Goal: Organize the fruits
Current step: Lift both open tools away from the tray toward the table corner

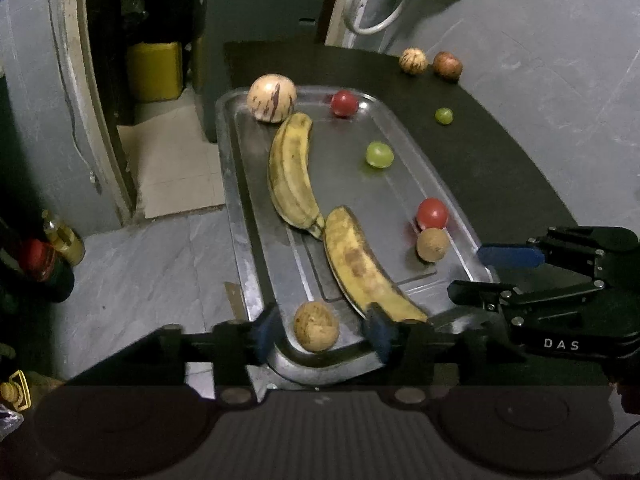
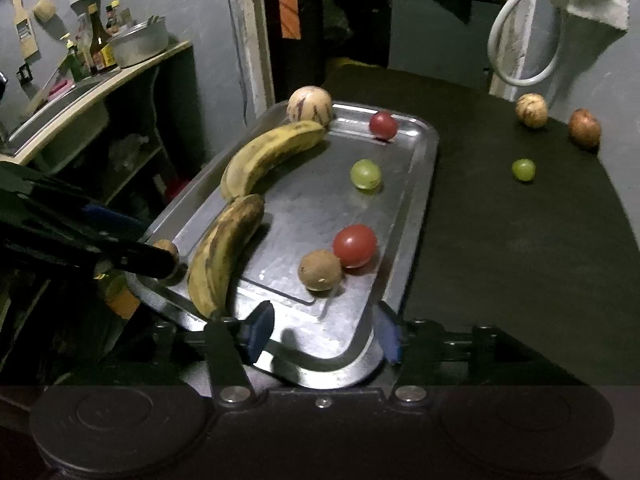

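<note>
A steel tray (image 1: pixel 256 264) (image 2: pixel 416 200) on a dark table holds two bananas (image 1: pixel 290 172) (image 1: pixel 362 268), a striped melon (image 1: pixel 272 98), two red tomatoes (image 1: pixel 344 103) (image 1: pixel 432 213), a green fruit (image 1: pixel 379 155) and two brown round fruits (image 1: pixel 432 244) (image 1: pixel 316 326). My left gripper (image 1: pixel 320 336) is open, its fingers on either side of the near brown fruit at the tray's corner. My right gripper (image 2: pixel 324 332) is open and empty over the tray's near end; it shows in the left wrist view (image 1: pixel 492 276).
On the dark table right of the tray lie a striped fruit (image 2: pixel 531 110), a reddish-brown fruit (image 2: pixel 585 128) and a small green fruit (image 2: pixel 523 169). A counter with bottles and a pot (image 2: pixel 138 40) stands far left. A yellow can (image 1: pixel 154 72) sits on the floor.
</note>
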{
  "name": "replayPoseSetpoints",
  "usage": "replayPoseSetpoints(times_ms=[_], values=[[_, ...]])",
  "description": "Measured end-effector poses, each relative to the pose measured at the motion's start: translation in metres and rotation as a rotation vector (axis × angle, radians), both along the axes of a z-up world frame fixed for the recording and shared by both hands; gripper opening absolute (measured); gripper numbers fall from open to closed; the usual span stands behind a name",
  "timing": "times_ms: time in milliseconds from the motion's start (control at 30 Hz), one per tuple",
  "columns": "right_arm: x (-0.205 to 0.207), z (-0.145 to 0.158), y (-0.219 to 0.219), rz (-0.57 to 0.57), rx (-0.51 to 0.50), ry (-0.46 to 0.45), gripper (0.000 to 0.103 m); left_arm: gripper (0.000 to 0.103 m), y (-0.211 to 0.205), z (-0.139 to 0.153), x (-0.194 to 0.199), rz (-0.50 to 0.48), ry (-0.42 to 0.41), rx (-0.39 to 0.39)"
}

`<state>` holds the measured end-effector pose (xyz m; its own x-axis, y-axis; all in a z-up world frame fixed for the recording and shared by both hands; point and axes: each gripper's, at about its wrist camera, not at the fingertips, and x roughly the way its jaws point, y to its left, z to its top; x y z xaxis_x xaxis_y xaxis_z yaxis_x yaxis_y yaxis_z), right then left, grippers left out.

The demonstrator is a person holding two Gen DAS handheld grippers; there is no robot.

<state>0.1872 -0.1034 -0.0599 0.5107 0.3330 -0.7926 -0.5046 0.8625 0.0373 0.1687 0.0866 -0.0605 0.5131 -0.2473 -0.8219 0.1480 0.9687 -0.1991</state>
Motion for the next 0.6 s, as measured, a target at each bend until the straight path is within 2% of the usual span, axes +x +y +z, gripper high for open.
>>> replayPoseSetpoints(times_ms=[33,100,167,367,500,600], values=[[-0.002,0.003,-0.002,-0.009,-0.001,-0.006,0.064,0.068,0.001,0.003,-0.002,0.003,-0.009,0.003],[-0.005,0.008,-0.006,-0.029,0.002,-0.016,0.072,0.068,0.004,0.009,-0.007,0.000,-0.017,0.000],[-0.008,0.015,-0.011,-0.052,0.004,-0.026,0.080,0.078,0.006,0.012,-0.010,0.001,-0.016,-0.004],[-0.025,0.033,-0.026,-0.132,0.001,-0.042,0.095,0.097,0.004,0.020,-0.018,-0.024,-0.004,-0.009],[-0.037,0.043,-0.030,-0.182,-0.012,-0.043,0.101,0.098,-0.003,0.022,-0.022,-0.071,0.010,-0.018],[-0.046,0.046,-0.032,-0.235,-0.034,-0.041,0.102,0.102,-0.009,0.024,-0.023,-0.117,0.006,0.006]])
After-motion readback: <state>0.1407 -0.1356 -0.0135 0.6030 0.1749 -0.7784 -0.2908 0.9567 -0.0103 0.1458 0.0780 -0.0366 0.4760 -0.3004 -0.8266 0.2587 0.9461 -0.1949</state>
